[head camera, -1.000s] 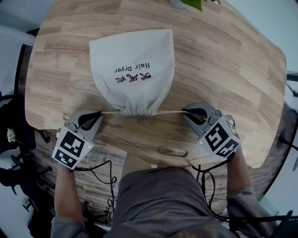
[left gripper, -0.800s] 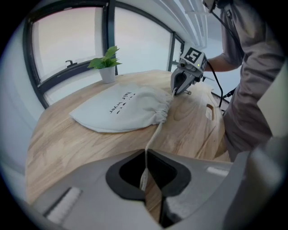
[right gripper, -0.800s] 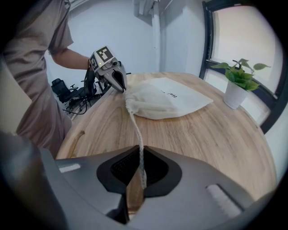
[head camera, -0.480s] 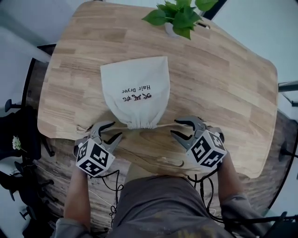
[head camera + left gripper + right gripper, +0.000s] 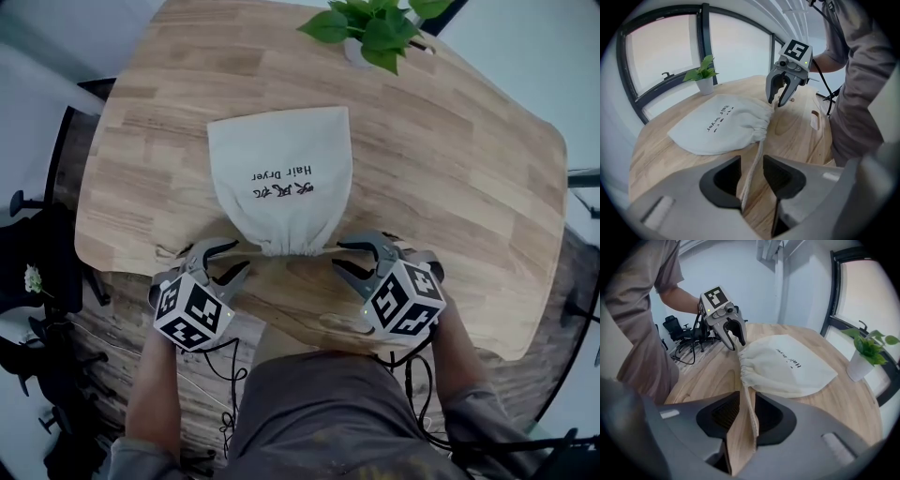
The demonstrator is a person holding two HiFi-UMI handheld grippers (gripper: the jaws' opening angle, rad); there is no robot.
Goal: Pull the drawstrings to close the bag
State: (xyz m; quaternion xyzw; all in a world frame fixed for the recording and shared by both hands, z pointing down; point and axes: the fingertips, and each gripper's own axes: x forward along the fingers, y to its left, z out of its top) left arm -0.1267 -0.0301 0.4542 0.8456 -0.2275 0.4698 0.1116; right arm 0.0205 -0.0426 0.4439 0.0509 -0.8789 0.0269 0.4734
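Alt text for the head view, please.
Cream "Hair Dryer" bag lies on a wooden table, cinched neck toward the person, open left tongs and right tongs flanking it. A drawstring passes loosely between each pair of jaws; the right jaws have just been closing partway. A potted plant sits at the far edge.

The bag [image 5: 279,178] lies on the table [image 5: 450,159] before me, mouth toward me. My left gripper [image 5: 225,261] sits just left of the mouth and my right gripper [image 5: 339,257] just right. The left cord [image 5: 753,167] and right cord [image 5: 752,413] each run between that gripper's jaws. A plant [image 5: 370,28] stands behind the bag.
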